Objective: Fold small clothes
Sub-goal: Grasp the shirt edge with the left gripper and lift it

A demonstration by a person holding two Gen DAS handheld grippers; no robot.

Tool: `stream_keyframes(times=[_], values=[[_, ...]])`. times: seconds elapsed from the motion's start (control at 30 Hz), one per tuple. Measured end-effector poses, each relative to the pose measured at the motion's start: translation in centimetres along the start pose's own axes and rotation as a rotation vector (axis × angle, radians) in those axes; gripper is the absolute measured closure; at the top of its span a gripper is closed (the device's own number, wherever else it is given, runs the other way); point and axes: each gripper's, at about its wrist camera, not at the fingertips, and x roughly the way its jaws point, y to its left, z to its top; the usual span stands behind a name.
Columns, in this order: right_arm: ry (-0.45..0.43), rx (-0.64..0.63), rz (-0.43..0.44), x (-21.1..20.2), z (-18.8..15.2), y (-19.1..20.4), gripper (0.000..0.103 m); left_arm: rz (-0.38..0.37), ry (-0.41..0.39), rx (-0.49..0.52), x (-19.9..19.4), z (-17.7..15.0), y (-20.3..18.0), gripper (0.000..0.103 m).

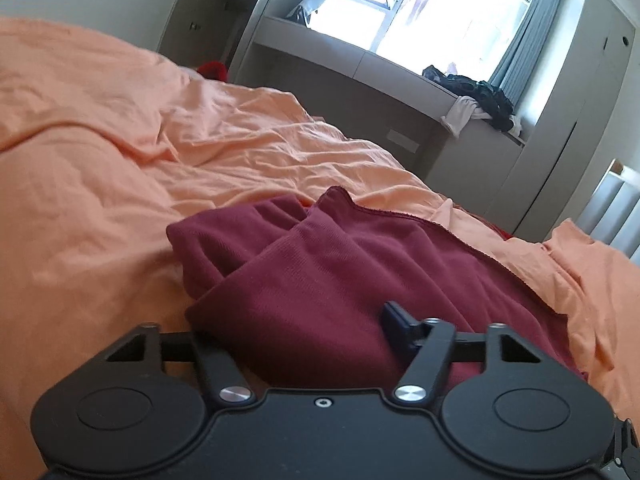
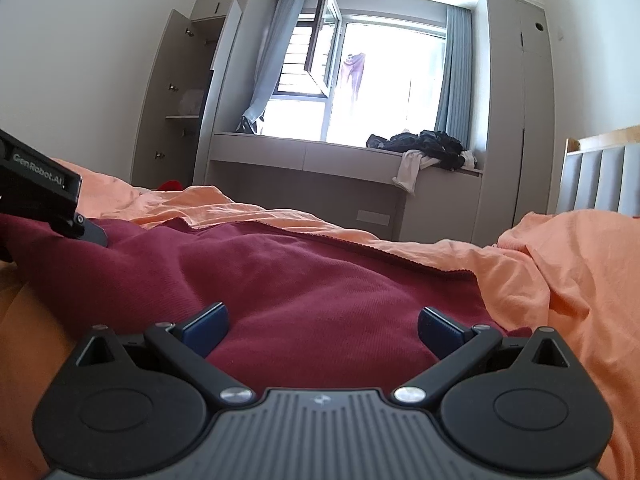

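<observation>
In the left wrist view, the dark red cloth (image 1: 320,272) lies bunched on the orange bed (image 1: 100,160). The left tool (image 1: 296,332) is half open around a fold; one finger is hidden, so its hold is unclear.

In the right wrist view, the right tool (image 2: 322,328) is wide open above the cloth, holding nothing.

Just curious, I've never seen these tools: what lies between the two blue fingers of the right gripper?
Only the maroon garment, spread under the open right gripper; the right wrist view shows it.
</observation>
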Motion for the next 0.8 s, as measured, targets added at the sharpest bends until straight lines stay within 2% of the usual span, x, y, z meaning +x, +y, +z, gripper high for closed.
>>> stream_keyframes(times=[0.13, 0.2, 0.3, 0.53, 0.7, 0.8], values=[[0.000, -0.015, -0.003, 0.0, 0.1, 0.0, 0.000, 0.032, -0.024, 0.045, -0.6, 0.0, -1.1, 0.057], [0.002, -0.018, -0.001, 0.0, 0.0, -0.1, 0.000, 0.041, -0.031, 0.063, -0.8, 0.3, -1.5, 0.072], [0.004, -0.023, 0.008, -0.2, 0.0, -0.3, 0.000, 0.050, -0.037, 0.087, -1.1, 1.0, -1.9, 0.085], [0.008, -0.073, 0.042, -0.9, 0.2, -0.8, 0.000, 0.028, -0.094, 0.235, -2.6, 1.9, -5.3, 0.089], [0.019, -0.097, 0.066, -1.6, 0.3, -1.7, 0.000, -0.048, -0.119, 0.338, -3.5, 3.4, -8.9, 0.089], [0.042, -0.070, 0.087, -2.0, 0.7, -3.0, 0.000, -0.109, -0.130, 0.400, -3.7, 4.1, -11.5, 0.090]])
